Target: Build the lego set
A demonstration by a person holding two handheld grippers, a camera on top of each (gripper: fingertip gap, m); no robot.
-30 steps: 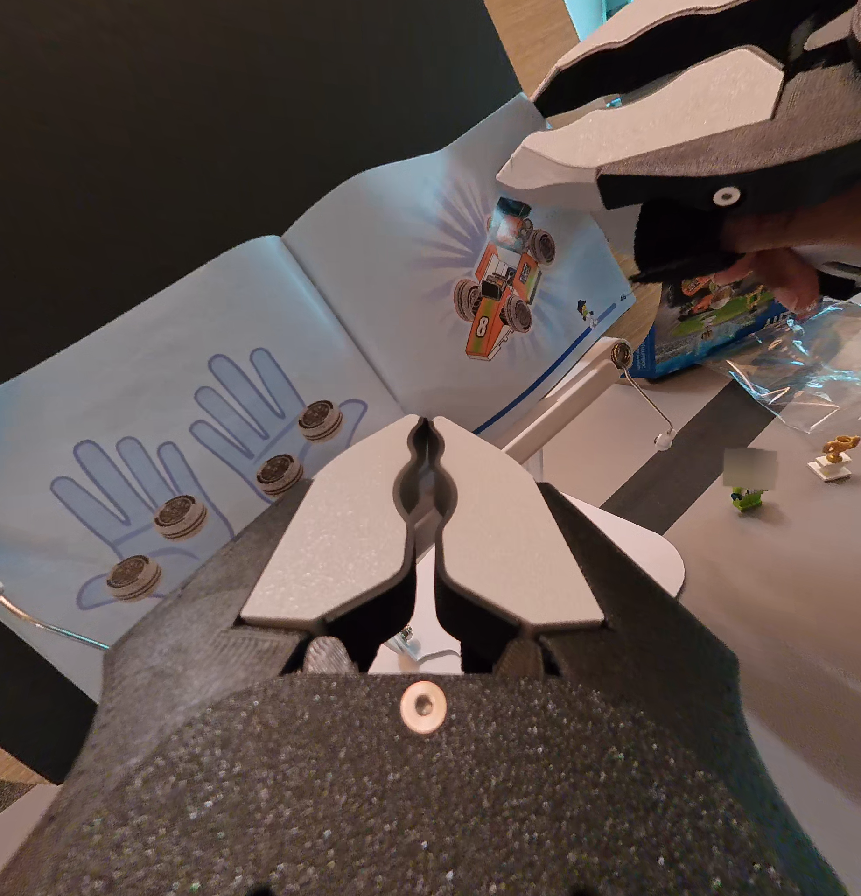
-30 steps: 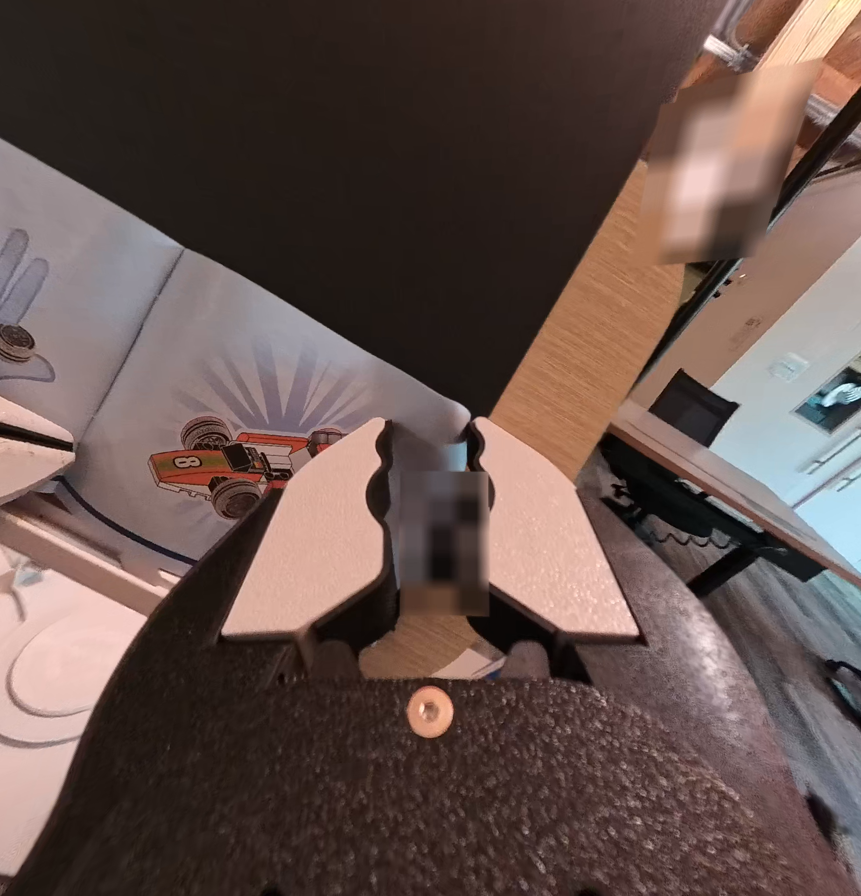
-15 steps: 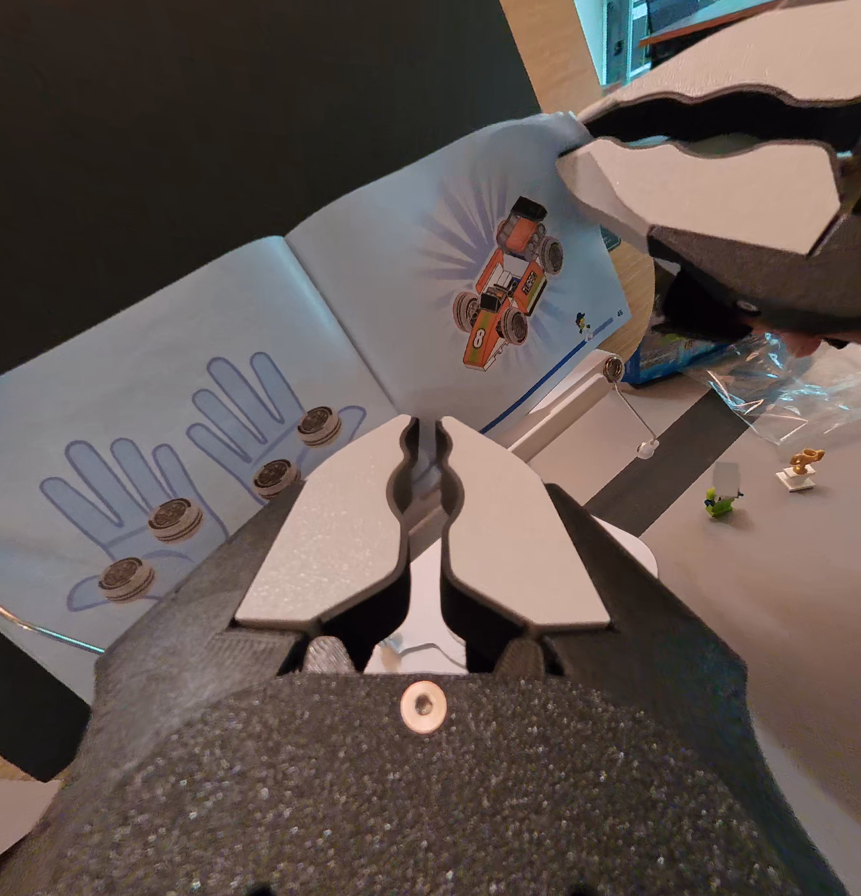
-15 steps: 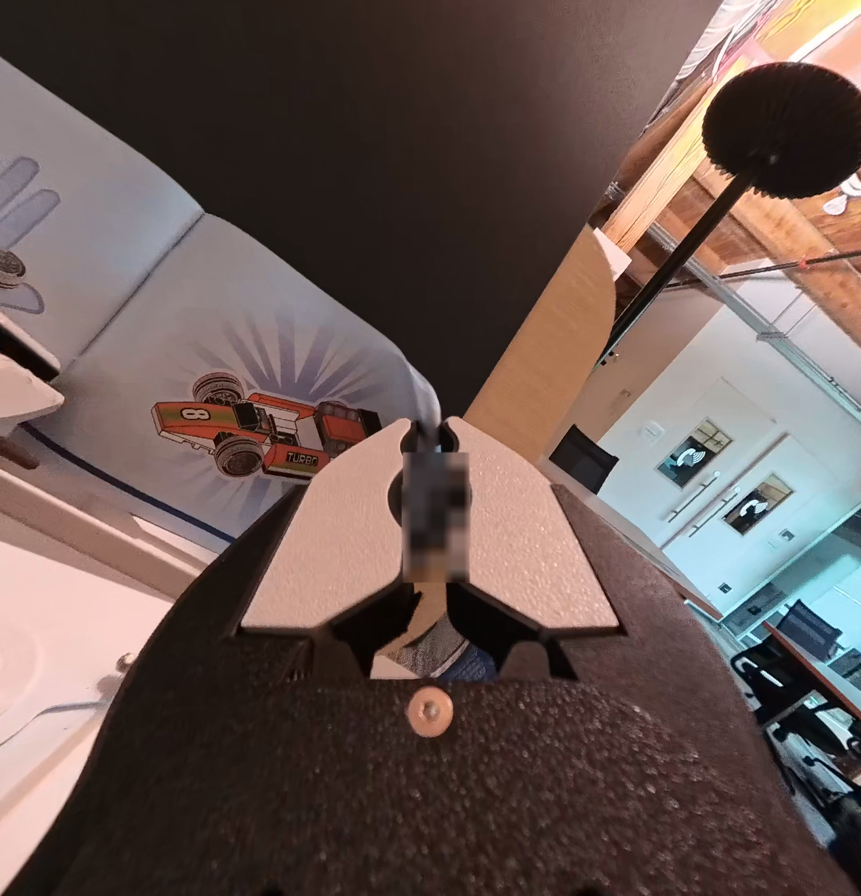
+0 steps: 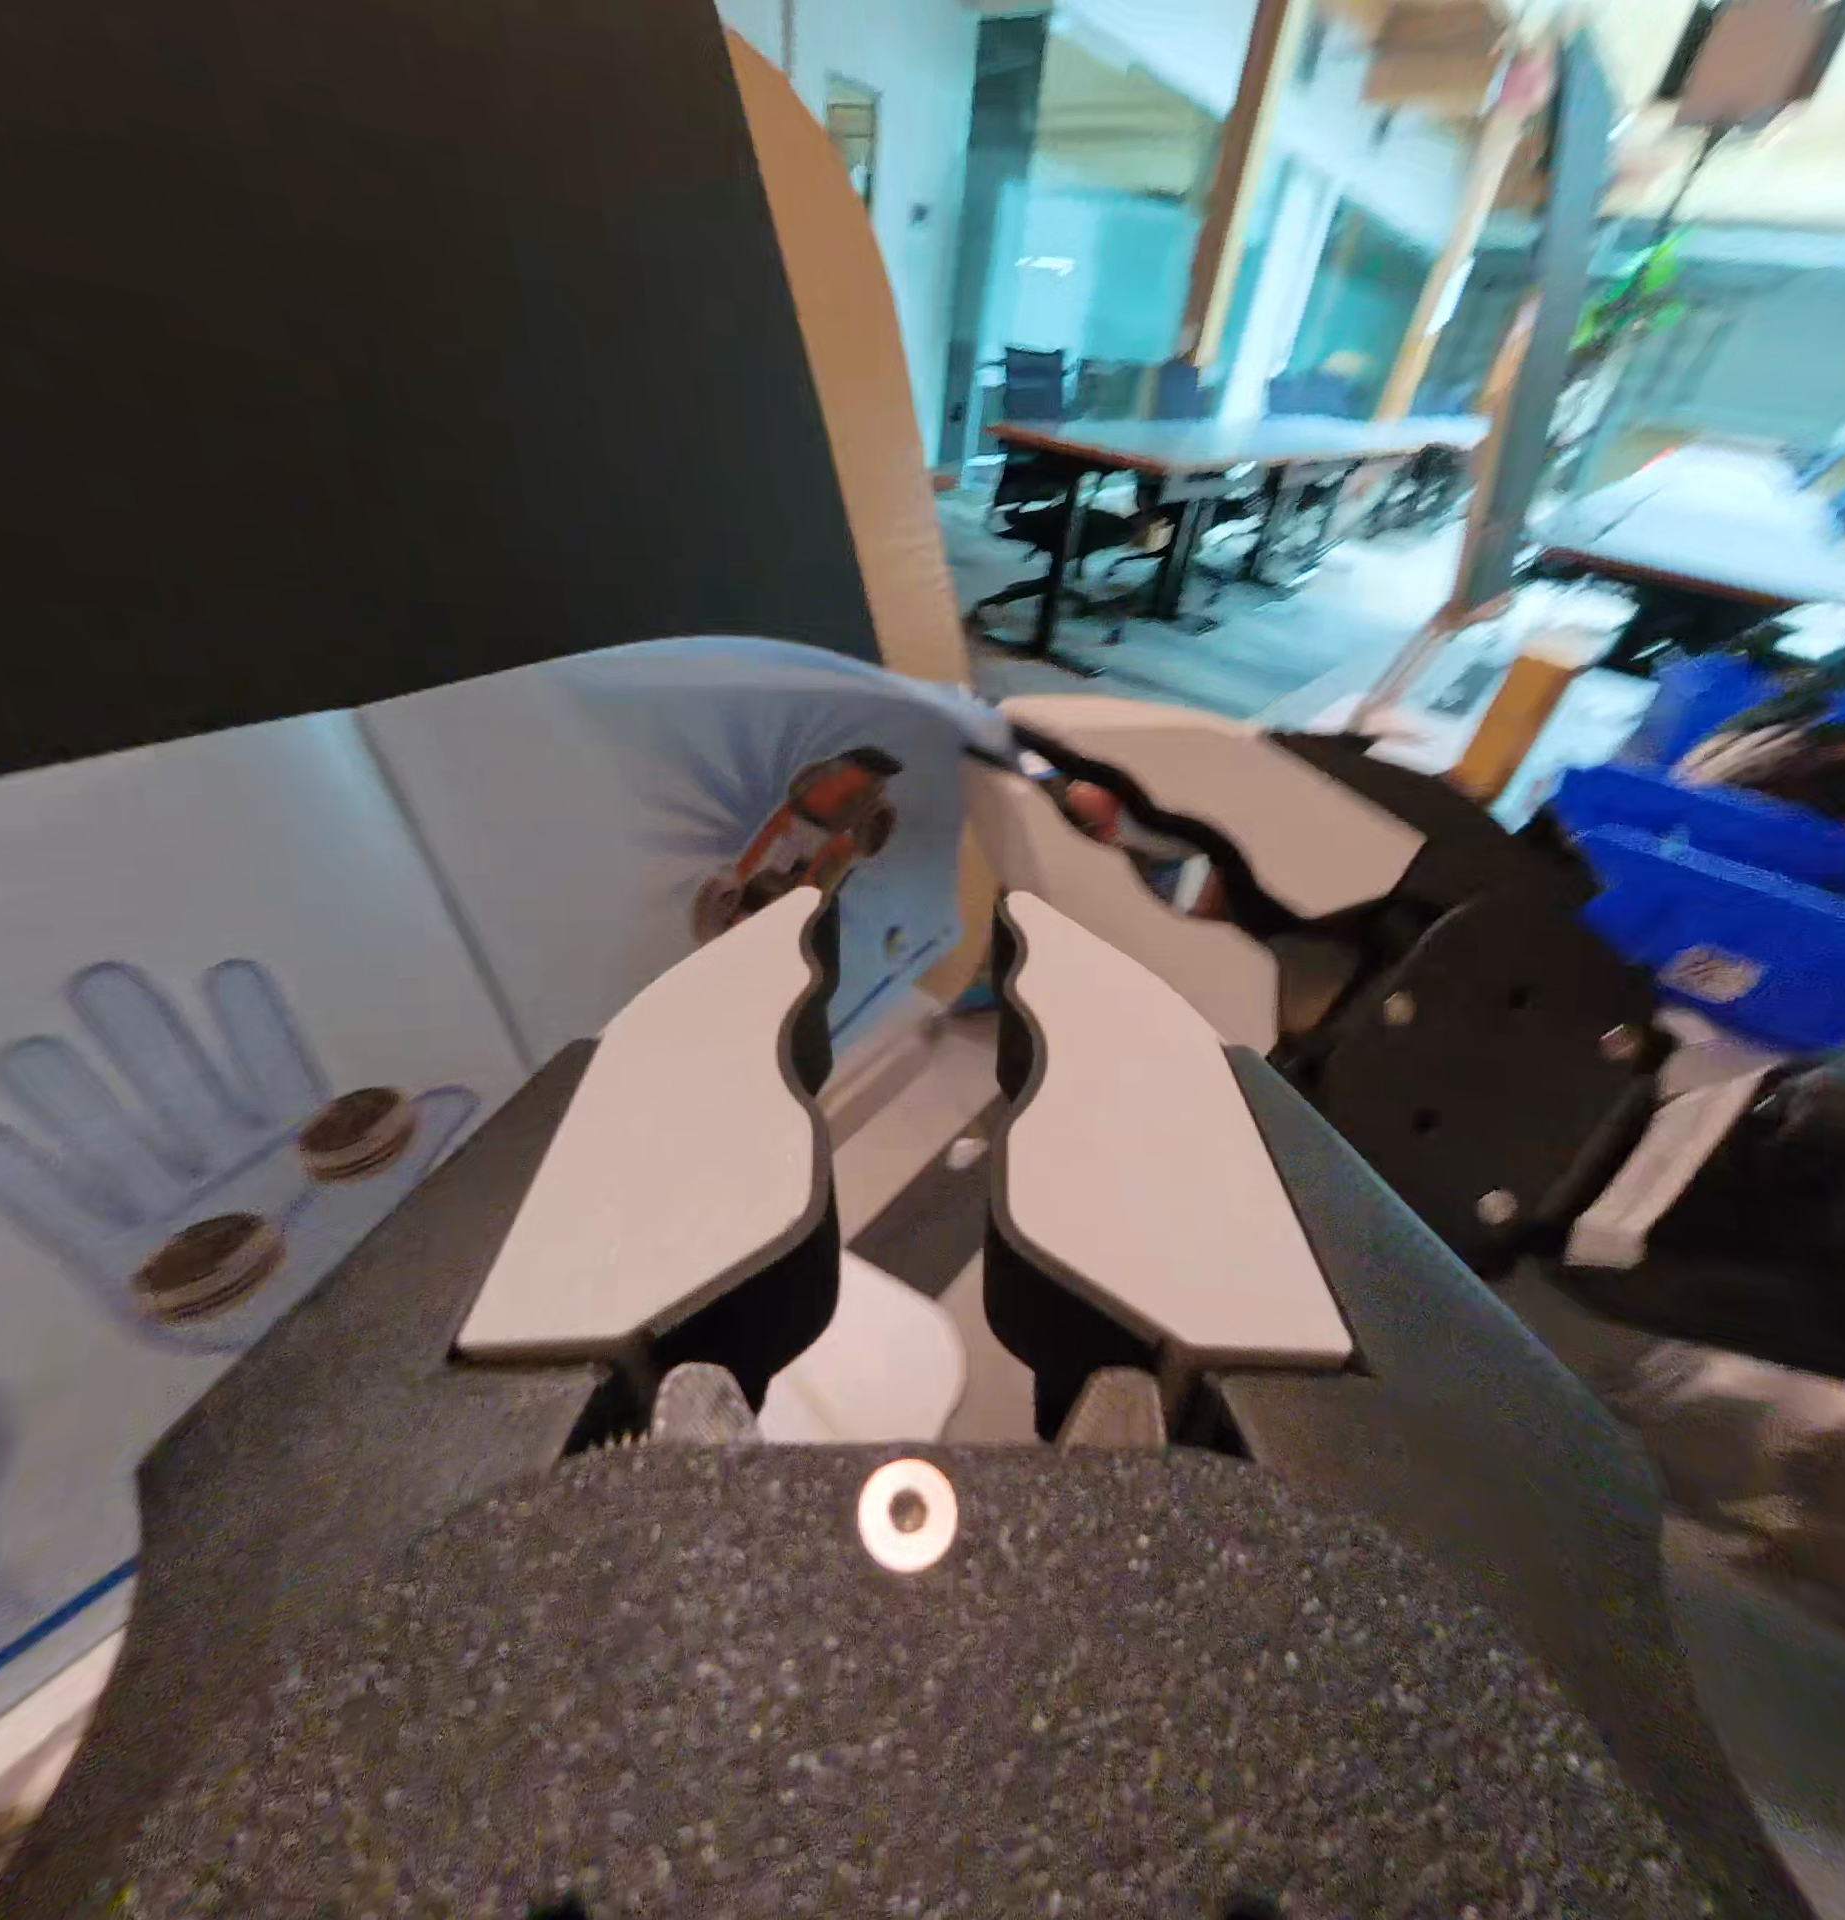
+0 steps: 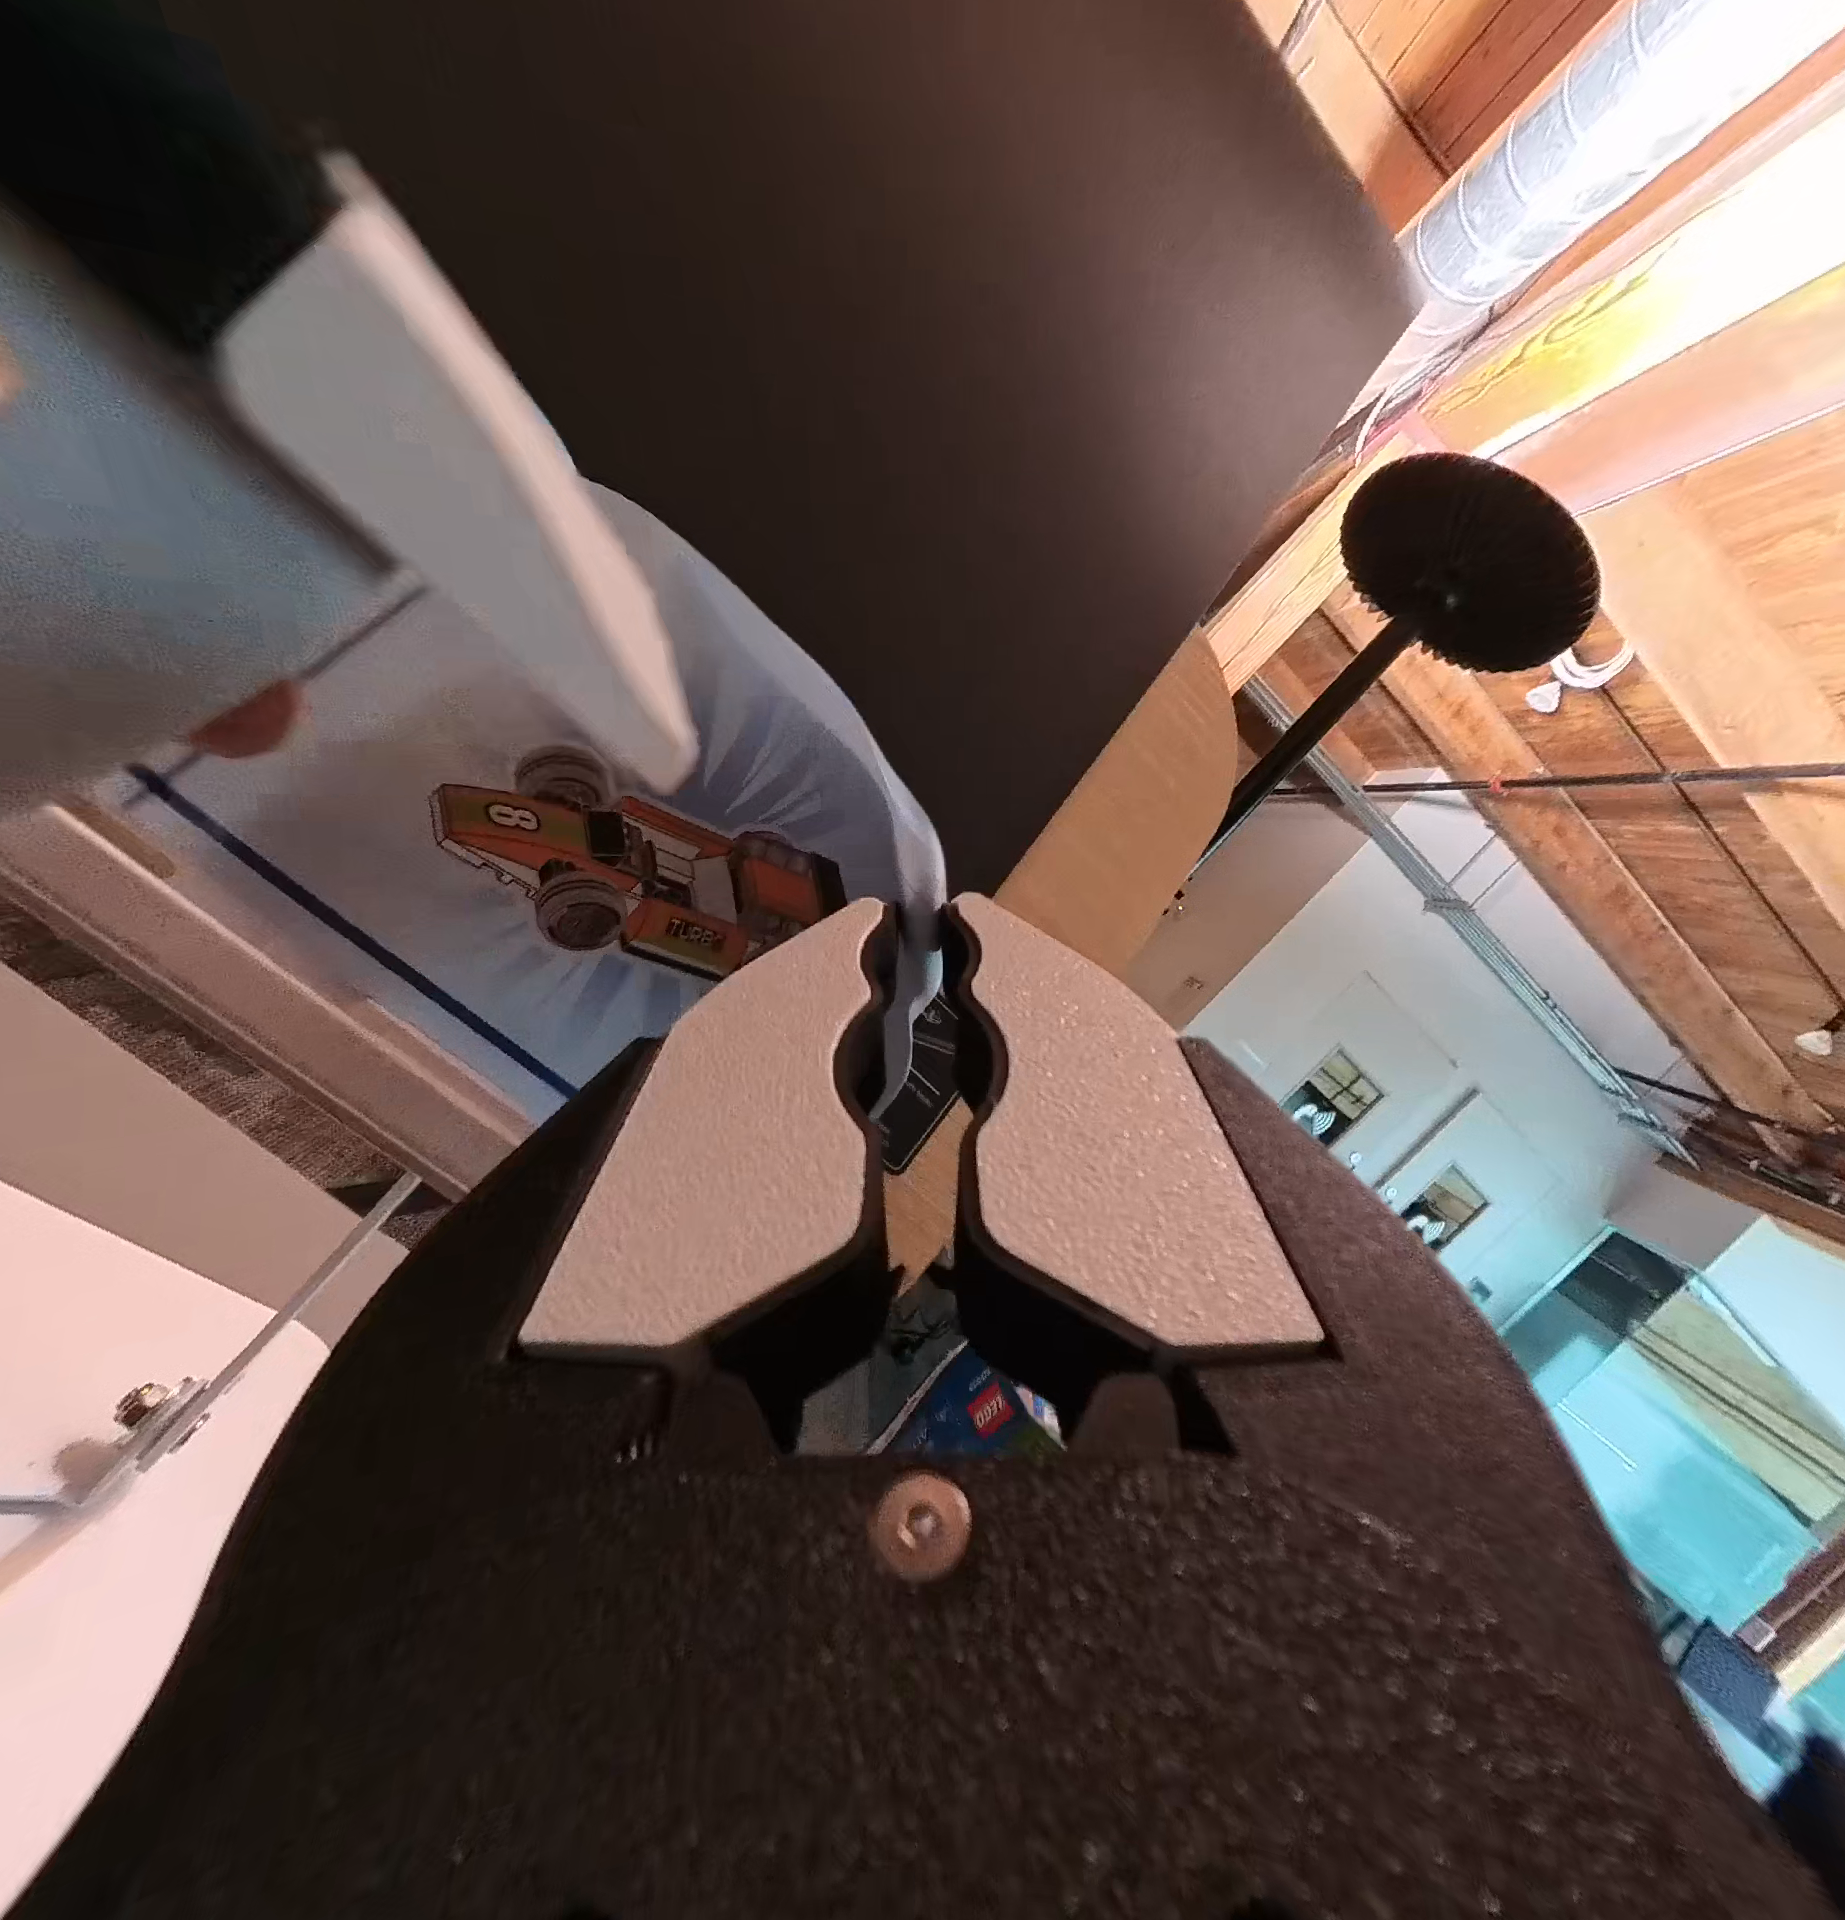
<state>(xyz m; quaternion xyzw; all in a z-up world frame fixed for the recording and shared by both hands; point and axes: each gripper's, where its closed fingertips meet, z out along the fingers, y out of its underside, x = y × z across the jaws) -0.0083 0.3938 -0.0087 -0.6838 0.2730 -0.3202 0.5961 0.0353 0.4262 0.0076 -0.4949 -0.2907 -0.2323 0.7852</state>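
Indoors, right tongs (image 6: 920, 925) pinch booklet page (image 6: 772, 748); left tongs (image 5: 910, 925) gape over white tabletop (image 6: 56, 1382).

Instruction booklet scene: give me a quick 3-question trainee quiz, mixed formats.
1. True or false: the left gripper is clamped on the instruction booklet.
2. The right gripper pinches which part of the booklet? A) its spine B) the edge of the page with the race car picture C) the hand-outline page
3. Fill in: the left gripper's jaws are ____.

Key: 1 false; 2 B; 3 open
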